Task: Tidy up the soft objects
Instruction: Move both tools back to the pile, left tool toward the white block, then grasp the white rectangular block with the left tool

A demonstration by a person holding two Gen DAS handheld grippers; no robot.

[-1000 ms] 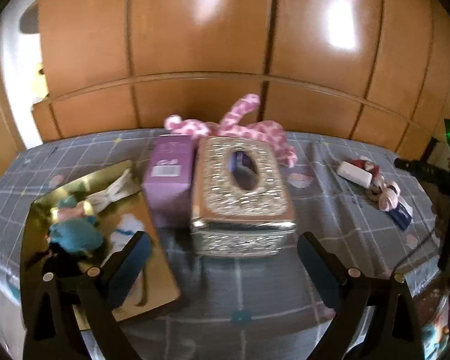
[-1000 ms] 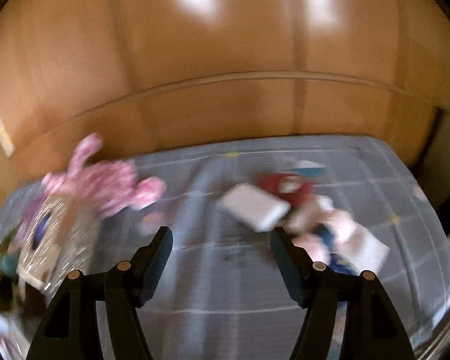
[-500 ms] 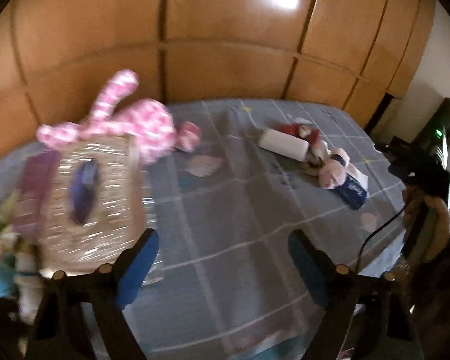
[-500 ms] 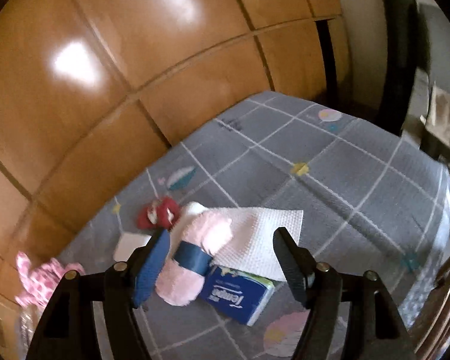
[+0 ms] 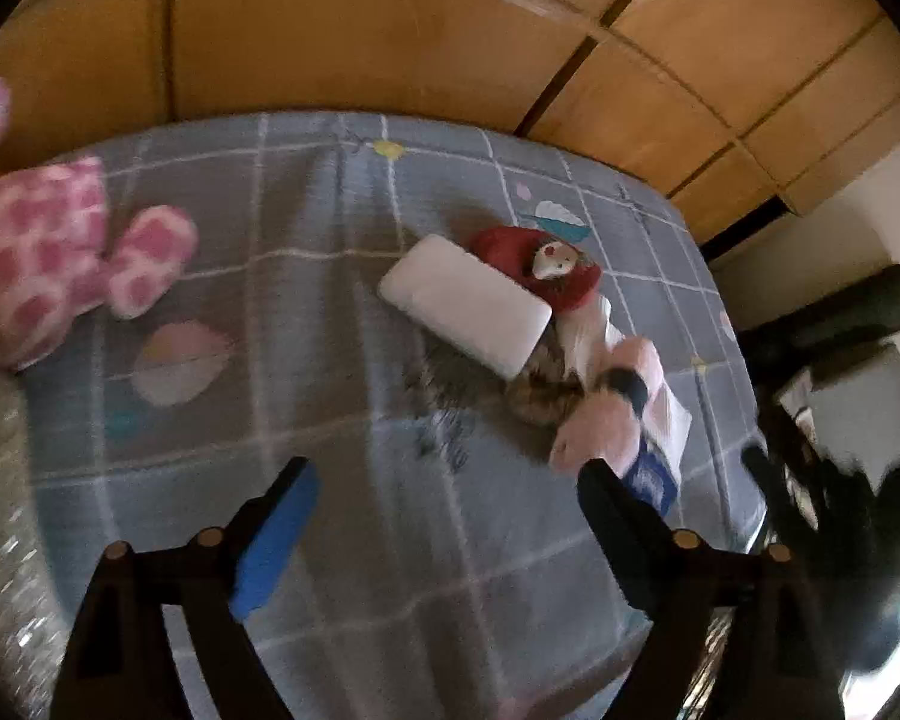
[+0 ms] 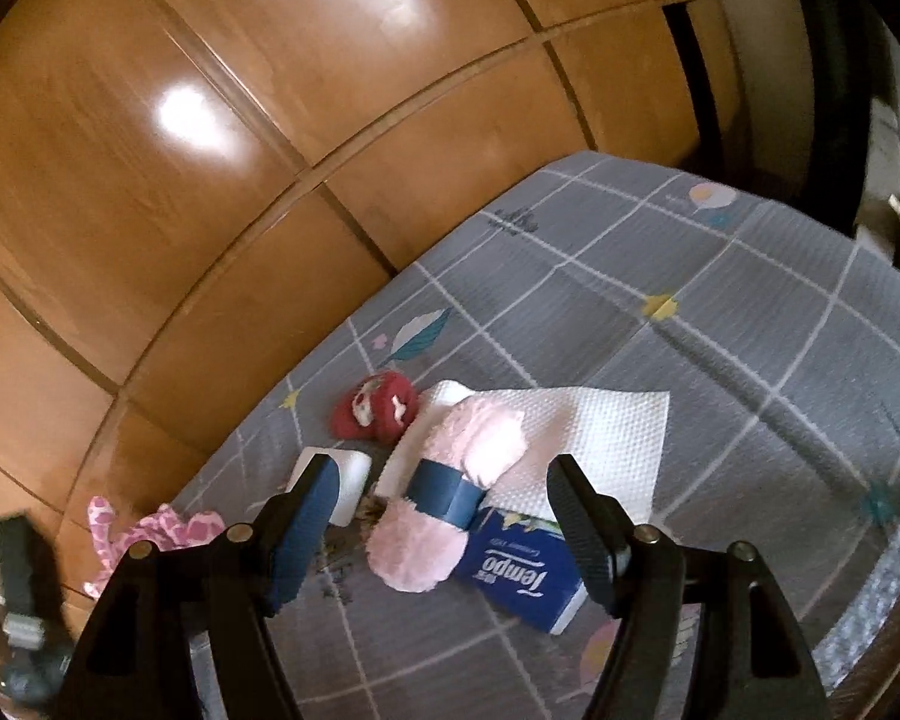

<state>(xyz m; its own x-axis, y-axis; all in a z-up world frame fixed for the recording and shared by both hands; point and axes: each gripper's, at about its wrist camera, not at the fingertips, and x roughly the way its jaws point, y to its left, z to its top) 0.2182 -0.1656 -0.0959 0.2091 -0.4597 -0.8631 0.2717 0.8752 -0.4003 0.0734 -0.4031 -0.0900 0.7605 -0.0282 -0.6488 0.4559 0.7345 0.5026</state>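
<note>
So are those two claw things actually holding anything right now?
No, nothing is held. The left gripper and right gripper are both open, above the cloth; the pink yarn skein lies loose between the right one's fingers.

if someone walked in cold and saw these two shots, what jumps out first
Probably the fluffy pale pink yarn skein with a dark blue band, lying between the open right gripper fingers, over a white paper towel and a blue Tempo tissue pack. Next comes the pink-and-white spotted plush toy at the left edge of the grey checked cloth, past the open left gripper.
</note>
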